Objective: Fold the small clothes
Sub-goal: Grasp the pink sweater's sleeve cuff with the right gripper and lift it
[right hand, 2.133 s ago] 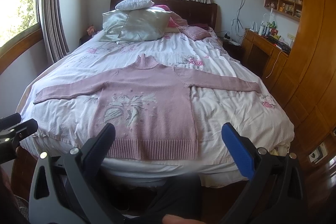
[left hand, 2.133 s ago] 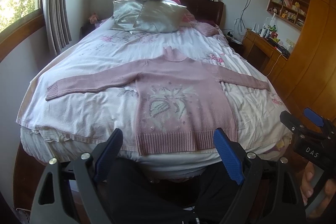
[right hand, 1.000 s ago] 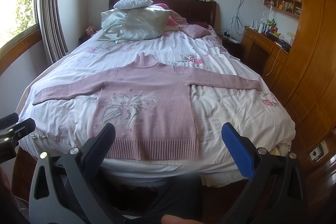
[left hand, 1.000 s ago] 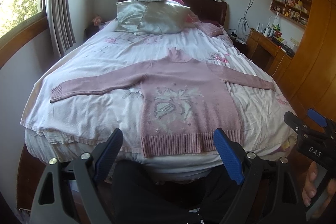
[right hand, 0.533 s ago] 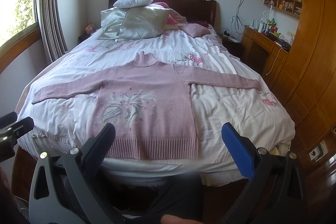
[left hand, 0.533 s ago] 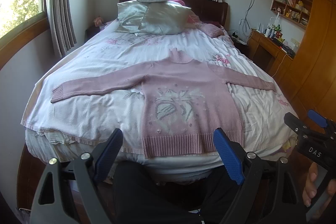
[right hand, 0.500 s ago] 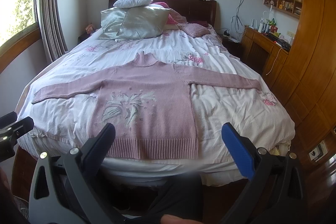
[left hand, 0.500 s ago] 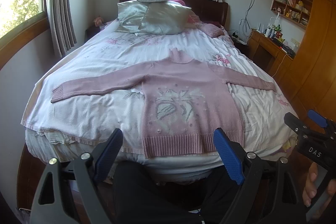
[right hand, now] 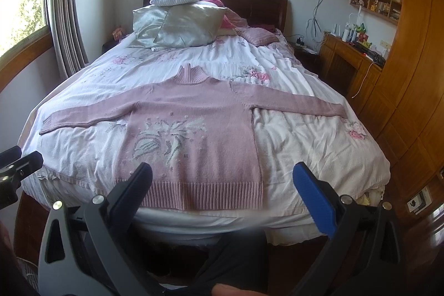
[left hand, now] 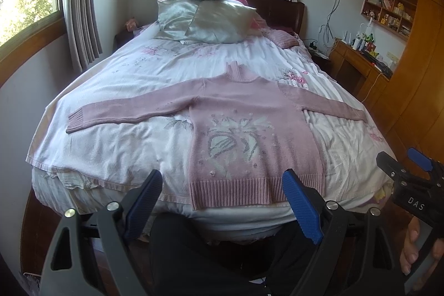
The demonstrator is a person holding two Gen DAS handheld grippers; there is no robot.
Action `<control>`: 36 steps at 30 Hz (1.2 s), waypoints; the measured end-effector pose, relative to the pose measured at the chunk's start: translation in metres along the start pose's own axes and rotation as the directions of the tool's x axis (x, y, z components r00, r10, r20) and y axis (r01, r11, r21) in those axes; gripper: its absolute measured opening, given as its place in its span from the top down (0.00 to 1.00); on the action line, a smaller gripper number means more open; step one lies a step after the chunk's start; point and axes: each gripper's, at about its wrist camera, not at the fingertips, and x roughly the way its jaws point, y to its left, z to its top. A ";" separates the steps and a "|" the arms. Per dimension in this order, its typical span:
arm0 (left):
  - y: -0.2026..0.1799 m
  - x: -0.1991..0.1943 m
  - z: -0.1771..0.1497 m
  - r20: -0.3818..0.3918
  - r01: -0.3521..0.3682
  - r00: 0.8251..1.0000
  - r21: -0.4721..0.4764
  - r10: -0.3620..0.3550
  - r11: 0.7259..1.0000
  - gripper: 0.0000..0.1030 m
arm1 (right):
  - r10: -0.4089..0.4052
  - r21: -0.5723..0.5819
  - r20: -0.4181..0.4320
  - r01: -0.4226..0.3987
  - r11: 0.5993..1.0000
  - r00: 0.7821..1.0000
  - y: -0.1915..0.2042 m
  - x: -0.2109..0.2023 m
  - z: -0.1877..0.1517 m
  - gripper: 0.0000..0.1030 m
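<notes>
1. Pink turtleneck sweater [left hand: 249,129] lies face up and spread flat on the white floral bedspread [left hand: 116,146], collar toward the pillows [left hand: 205,18], ribbed hem [left hand: 249,192] at the foot edge of the bed, both sleeves stretched out to either side.

2. Left gripper [left hand: 222,205] hovers off the foot of the bed with its blue-padded jaws wide apart and nothing between them; from its own camera the hem sits just beyond the fingertips, not touched.

3. Right gripper [right hand: 224,193] is likewise spread wide and empty, held short of the hem; in the left wrist view it shows at the far right edge, with the person's hand [left hand: 416,248] on its handle.

4. No fold has been made: the body is smooth, the left sleeve cuff [left hand: 76,119] and the right sleeve cuff [right hand: 337,110] both rest well out from the body, so the task appears to be at its very start, in the approach before a first grasp.

5. Next move likely calls for each gripper to reach a sleeve or a shoulder, pinch only the knit and not the bedspread beneath, and carry the sleeve inward across the chest.

6. Soft, rumpled bedding under the sweater could bunch into the jaws, so a shallow pinch at the cuff edge seems safest.
</notes>
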 end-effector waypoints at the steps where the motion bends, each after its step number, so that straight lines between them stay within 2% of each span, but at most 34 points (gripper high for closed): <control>1: 0.000 0.003 0.000 0.000 0.005 1.000 0.002 -0.005 1.000 0.14 | 0.001 -0.004 -0.002 -0.001 1.000 1.000 0.002 0.003 0.005 0.03; 2: 0.000 0.008 0.001 -0.004 0.024 1.000 0.003 -0.024 1.000 0.14 | 0.012 -0.008 0.002 -0.012 1.000 1.000 0.001 0.007 0.005 0.03; 4: 0.003 0.018 0.000 0.025 0.124 0.992 0.010 -0.124 0.992 0.14 | 0.056 -0.009 0.035 -0.056 0.998 0.998 -0.003 0.018 0.004 0.03; 6: 0.002 0.025 -0.003 0.075 0.236 0.968 0.075 -0.241 0.969 0.14 | 0.092 -0.018 0.071 -0.091 0.996 0.993 -0.011 0.033 0.000 0.03; 7: -0.002 0.032 -0.004 0.071 0.266 0.959 0.111 -0.274 0.958 0.14 | 0.110 -0.031 0.076 -0.108 0.994 0.991 -0.016 0.042 -0.002 0.03; 9: -0.006 0.047 -0.002 0.042 0.301 0.951 0.122 -0.308 0.946 0.14 | 0.091 -0.042 0.025 -0.090 0.995 0.996 -0.026 0.068 -0.003 0.03; 11: -0.007 0.063 0.000 -0.006 0.390 0.920 0.110 -0.391 0.914 0.14 | 0.089 -0.017 -0.033 -0.090 0.996 0.995 -0.044 0.096 -0.003 0.03; 12: -0.009 0.071 0.000 -0.022 0.414 0.910 0.095 -0.413 0.905 0.14 | 0.086 0.009 -0.060 -0.085 0.996 0.995 -0.054 0.109 -0.002 0.03; 15: -0.013 0.094 0.001 -0.068 0.436 0.899 0.035 -0.433 0.899 0.14 | 0.117 0.142 -0.145 -0.096 0.985 0.983 -0.098 0.155 0.000 0.03; 17: -0.018 0.107 0.000 -0.089 0.415 0.907 0.024 -0.411 0.910 0.14 | 0.152 0.258 -0.176 -0.104 0.961 0.973 -0.134 0.184 0.002 0.04; 18: -0.021 0.113 0.000 -0.097 0.387 0.919 0.029 -0.382 0.922 0.14 | 0.165 0.313 -0.192 -0.100 0.945 0.967 -0.152 0.200 0.002 0.12; 20: -0.026 0.123 0.002 -0.110 0.342 0.935 0.036 -0.337 0.939 0.14 | 0.191 0.392 -0.252 -0.081 0.916 0.949 -0.185 0.234 0.003 0.47; 21: -0.027 0.128 0.003 -0.115 0.340 0.935 0.029 -0.334 0.940 0.14 | 0.216 0.443 -0.283 -0.073 0.894 0.934 -0.204 0.253 0.002 0.51; 23: -0.026 0.136 0.006 -0.116 0.344 0.933 0.009 -0.341 0.939 0.14 | 0.270 0.540 -0.295 -0.074 0.838 0.917 -0.239 0.282 -0.001 0.55; 25: -0.026 0.141 0.012 -0.106 0.343 0.934 0.001 -0.341 0.939 0.14 | 0.300 0.622 -0.263 -0.076 0.779 0.917 -0.277 0.303 0.000 0.58; 27: -0.025 0.148 0.018 -0.089 0.338 0.937 -0.010 -0.338 0.941 0.14 | 0.325 0.696 -0.196 -0.103 0.711 0.925 -0.316 0.320 0.005 0.58; 28: -0.024 0.151 0.021 -0.084 0.336 0.938 -0.022 -0.337 0.942 0.14 | 0.340 0.736 -0.161 -0.117 0.666 0.926 -0.337 0.330 0.007 0.55; 31: -0.027 0.167 0.029 -0.087 0.337 0.936 -0.064 -0.342 0.939 0.14 | 0.347 0.851 -0.061 -0.133 0.508 0.936 -0.410 0.362 0.009 0.34; 34: -0.034 0.185 0.035 -0.104 0.342 0.931 -0.088 -0.350 0.936 0.14 | 0.312 0.928 0.029 -0.142 0.344 0.950 -0.477 0.394 0.008 0.32; 36: -0.041 0.197 0.038 -0.112 0.351 0.926 -0.096 -0.361 0.931 0.14 | 0.271 0.951 0.093 -0.166 0.260 0.958 -0.514 0.413 0.009 0.33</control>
